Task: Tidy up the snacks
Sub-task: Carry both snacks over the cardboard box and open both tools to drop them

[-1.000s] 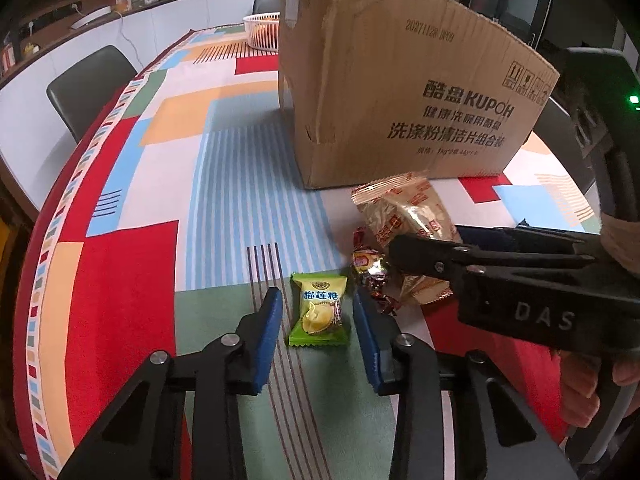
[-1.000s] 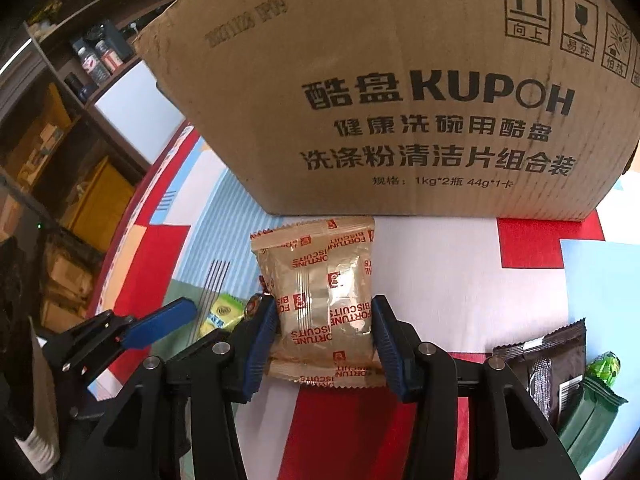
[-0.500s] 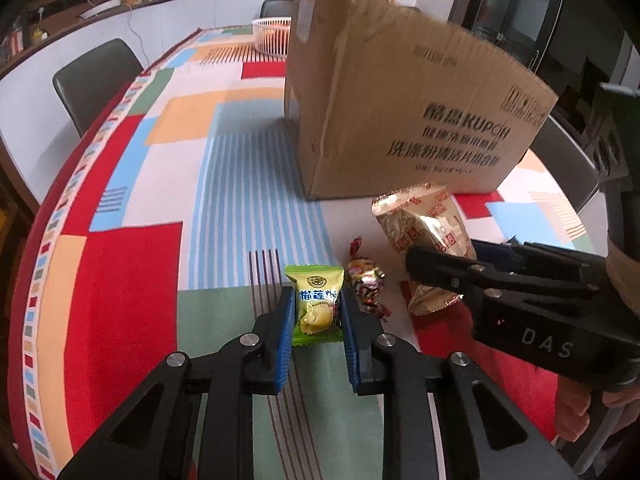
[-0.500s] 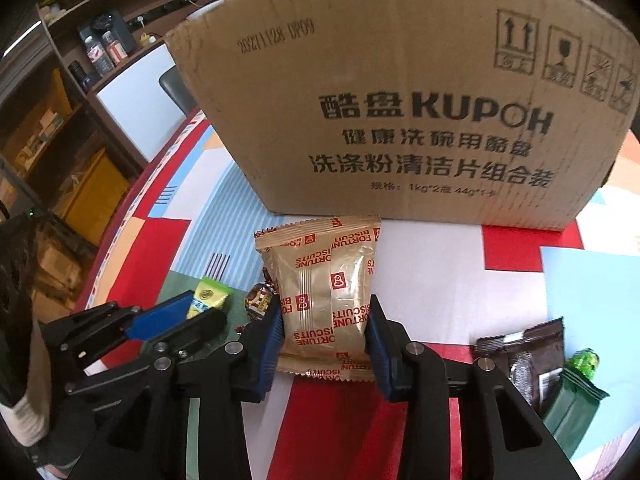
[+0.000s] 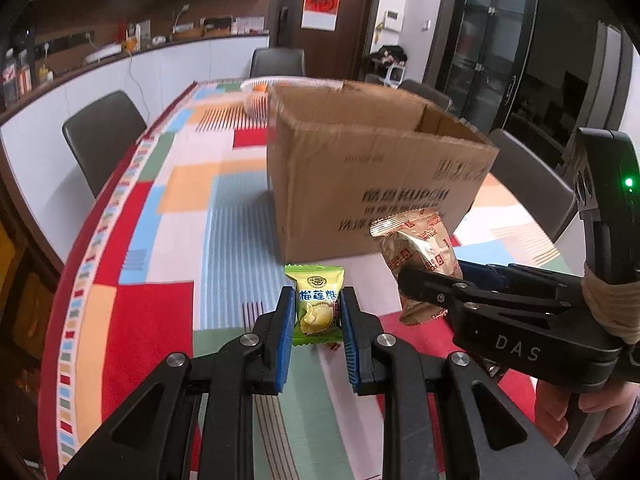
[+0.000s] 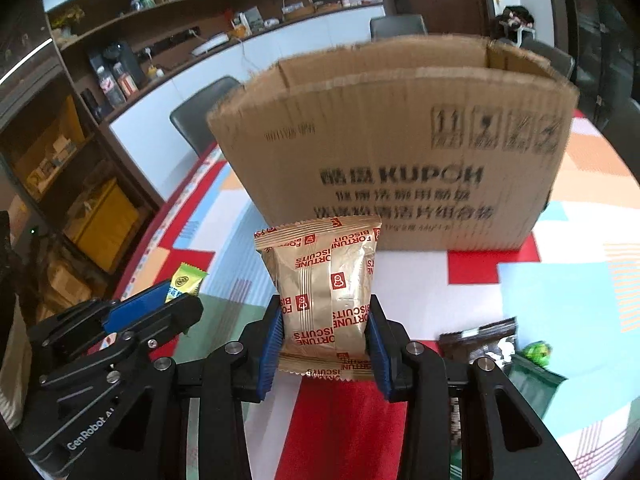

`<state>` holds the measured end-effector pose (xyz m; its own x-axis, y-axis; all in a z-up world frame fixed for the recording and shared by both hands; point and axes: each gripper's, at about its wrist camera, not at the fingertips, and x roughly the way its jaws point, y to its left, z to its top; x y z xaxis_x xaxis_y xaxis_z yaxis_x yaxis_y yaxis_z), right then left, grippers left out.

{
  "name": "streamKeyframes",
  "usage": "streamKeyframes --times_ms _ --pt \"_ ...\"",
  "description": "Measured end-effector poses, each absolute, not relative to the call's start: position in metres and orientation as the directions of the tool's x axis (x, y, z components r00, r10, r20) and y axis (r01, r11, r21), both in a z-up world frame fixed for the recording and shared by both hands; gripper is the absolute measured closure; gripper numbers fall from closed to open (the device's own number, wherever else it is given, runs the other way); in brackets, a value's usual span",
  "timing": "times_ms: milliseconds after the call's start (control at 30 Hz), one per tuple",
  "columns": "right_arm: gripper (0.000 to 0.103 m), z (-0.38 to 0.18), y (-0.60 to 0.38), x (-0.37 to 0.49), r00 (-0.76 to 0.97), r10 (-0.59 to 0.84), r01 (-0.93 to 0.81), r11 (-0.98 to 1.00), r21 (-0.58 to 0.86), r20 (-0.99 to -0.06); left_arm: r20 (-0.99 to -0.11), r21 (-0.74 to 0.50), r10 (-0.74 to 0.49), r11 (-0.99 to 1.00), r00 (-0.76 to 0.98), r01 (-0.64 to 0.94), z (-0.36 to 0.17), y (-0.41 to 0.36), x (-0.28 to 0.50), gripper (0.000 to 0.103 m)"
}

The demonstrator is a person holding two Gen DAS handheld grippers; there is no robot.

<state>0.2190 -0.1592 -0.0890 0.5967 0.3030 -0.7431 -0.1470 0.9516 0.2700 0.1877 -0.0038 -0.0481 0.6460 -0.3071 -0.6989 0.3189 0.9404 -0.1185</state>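
Observation:
My left gripper (image 5: 316, 312) is shut on a small green durian candy packet (image 5: 315, 305) and holds it above the table, in front of the open cardboard box (image 5: 372, 176). My right gripper (image 6: 325, 330) is shut on a gold fortune biscuits packet (image 6: 326, 292), also lifted, just short of the box (image 6: 400, 152). The biscuit packet (image 5: 420, 252) and the right gripper's body show at the right of the left wrist view. The left gripper with the candy (image 6: 185, 280) shows at the lower left of the right wrist view.
A colourful patterned tablecloth (image 5: 160, 240) covers the table. A dark brown packet (image 6: 480, 340) and a green packet (image 6: 532, 376) lie at the right. A white basket (image 5: 260, 96) stands behind the box. Chairs (image 5: 104, 136) stand around the table.
Both grippers closed on their packets and lifted them off the table. The view now sits higher, level with the box's open top. A red wrapped candy stayed on the table.

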Motion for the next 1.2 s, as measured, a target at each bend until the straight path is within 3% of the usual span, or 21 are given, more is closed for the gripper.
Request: streamKeyframes --times_ms 767,1200 --pt "0.063 0.044 -0.200 0.189 0.820 0.241 -0.149 0.966 0.214 -0.519 -0.485 -0.052 -0.380 0.911 0.787 0.408 0.059 -0.040 0.184 0.080" --pt "0.063 0.052 -0.223 0.239 0.805 0.213 -0.107 0.970 0.218 -0.553 -0.499 -0.019 -0.366 0.911 0.786 0.412 0.075 -0.059 0.240 0.080"
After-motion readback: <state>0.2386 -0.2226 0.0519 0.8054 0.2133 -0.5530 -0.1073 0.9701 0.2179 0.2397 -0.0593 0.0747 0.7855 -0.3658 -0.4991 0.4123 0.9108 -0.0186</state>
